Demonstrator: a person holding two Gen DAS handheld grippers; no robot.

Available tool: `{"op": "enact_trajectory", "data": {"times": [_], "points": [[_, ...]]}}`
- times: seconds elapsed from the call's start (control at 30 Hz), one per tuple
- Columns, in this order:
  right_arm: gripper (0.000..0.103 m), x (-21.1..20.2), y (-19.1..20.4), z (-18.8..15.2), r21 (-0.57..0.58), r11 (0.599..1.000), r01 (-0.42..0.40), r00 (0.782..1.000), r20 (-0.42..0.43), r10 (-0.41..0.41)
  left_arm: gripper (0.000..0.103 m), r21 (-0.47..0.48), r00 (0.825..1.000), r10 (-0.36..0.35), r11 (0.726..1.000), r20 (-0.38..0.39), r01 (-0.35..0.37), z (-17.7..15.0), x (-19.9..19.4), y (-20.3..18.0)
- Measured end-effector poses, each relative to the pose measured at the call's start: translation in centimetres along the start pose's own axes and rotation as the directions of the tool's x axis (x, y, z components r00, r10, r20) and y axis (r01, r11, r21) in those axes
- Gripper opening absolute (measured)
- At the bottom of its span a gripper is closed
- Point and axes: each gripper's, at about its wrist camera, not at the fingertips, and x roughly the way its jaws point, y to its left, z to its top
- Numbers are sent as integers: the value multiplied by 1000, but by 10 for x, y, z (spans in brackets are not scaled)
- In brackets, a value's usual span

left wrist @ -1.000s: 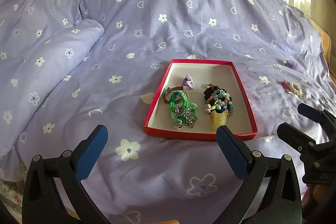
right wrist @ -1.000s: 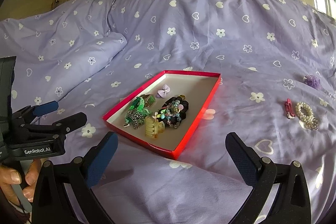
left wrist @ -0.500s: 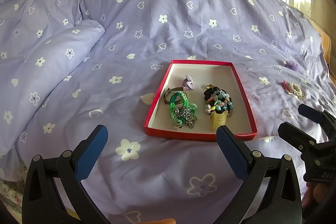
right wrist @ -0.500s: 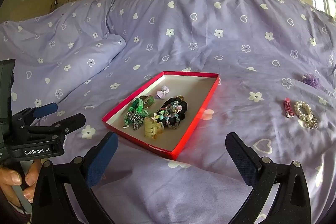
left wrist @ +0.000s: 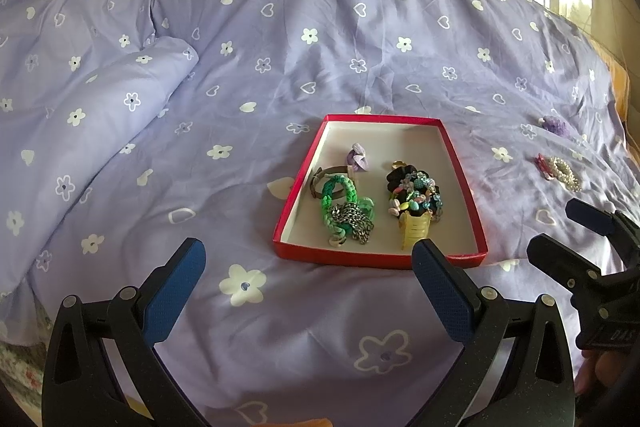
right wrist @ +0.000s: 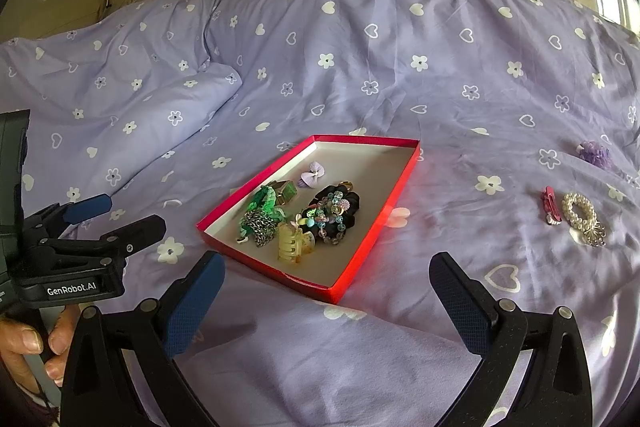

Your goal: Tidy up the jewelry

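Several tangled trinkets fill a red tray (left wrist: 464, 163).

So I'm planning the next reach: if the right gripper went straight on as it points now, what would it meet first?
Probably the near corner of the red box, just ahead between the open fingers of the right gripper; depth is hard to judge, though.

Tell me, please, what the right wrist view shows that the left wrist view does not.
Only the right wrist view shows the hand holding the left gripper, with its GenRobot.AI label. Only the left wrist view shows the right gripper, open, from the side. Both show the red tray, the pearl bracelet, the pink clip and the purple flower piece.
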Motion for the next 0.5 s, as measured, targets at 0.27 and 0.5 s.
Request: {"op": "enact_trajectory", "data": {"times": [0.27,0.5], "points": [[103,-1,3,1,-3,1000,-2,1000,3,2,103,2,1000,-3,1000,-2,3,0,-1,0],[103,-2,4,2,-6,1000,-4,1000,4,4,103,6,1000,-4,1000,0,4,1,-3,-1]]}}
